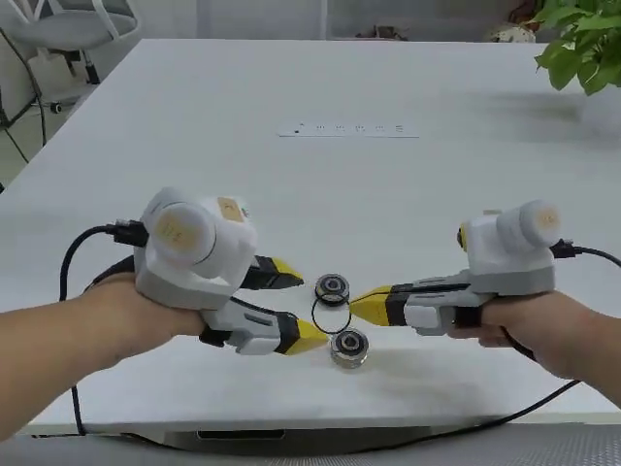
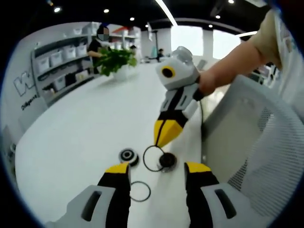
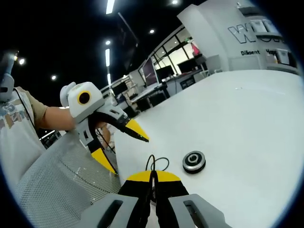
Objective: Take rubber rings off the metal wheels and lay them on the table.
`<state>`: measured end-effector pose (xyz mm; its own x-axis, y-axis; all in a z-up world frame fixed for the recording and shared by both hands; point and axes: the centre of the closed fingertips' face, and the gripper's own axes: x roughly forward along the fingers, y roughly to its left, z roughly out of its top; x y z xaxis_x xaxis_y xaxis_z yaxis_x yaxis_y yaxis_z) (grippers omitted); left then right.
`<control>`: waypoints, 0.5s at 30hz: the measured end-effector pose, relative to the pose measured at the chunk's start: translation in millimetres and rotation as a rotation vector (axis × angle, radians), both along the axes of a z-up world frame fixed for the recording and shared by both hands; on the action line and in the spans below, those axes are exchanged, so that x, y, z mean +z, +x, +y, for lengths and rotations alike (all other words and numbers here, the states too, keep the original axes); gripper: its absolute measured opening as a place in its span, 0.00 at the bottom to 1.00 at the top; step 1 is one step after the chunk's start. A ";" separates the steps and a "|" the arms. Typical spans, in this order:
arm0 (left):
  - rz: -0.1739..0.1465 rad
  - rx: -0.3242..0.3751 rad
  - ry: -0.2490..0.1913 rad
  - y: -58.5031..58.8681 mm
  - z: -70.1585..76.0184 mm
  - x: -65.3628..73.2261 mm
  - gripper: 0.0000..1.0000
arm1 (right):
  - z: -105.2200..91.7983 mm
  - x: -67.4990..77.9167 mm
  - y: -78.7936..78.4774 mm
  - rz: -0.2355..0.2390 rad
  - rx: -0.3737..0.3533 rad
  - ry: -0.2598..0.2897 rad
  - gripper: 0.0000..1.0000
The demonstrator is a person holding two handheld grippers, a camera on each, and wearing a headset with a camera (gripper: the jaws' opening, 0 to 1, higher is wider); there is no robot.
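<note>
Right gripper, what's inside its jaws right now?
A thin black rubber ring is pinched inside the shut jaws of the right gripper, with its loop sticking out ahead. The clamped stretch of the ring is covered by the jaws.

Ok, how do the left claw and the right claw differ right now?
The left claw is open, jaws wide apart, holding nothing; the right claw is shut, pinching a thin black rubber ring. The left claw points in from the person's left, the right claw from the opposite side. Both have yellow tips and sit low over the table, beside the far wheel and near wheel.
</note>
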<state>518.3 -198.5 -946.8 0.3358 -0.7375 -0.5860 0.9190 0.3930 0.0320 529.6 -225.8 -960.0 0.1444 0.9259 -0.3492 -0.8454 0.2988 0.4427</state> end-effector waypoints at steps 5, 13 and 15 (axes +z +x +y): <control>-0.005 0.021 0.004 0.1 14.6 1.4 0.51 | 9.3 2.4 4.6 -0.009 0.015 -0.009 0.00; 0.028 0.088 -0.013 1.4 40.5 -0.8 0.58 | 24.6 1.6 9.2 -0.011 0.039 -0.023 0.00; 0.030 0.099 -0.013 1.1 45.2 -1.3 0.60 | 28.2 -0.9 9.1 -0.007 0.048 -0.032 0.00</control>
<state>519.4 -153.3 -948.1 0.3898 -0.7092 -0.5875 0.8760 0.4824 -0.0011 538.7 -197.7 -960.9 0.1031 0.9202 -0.3775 -0.8620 0.2720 0.4276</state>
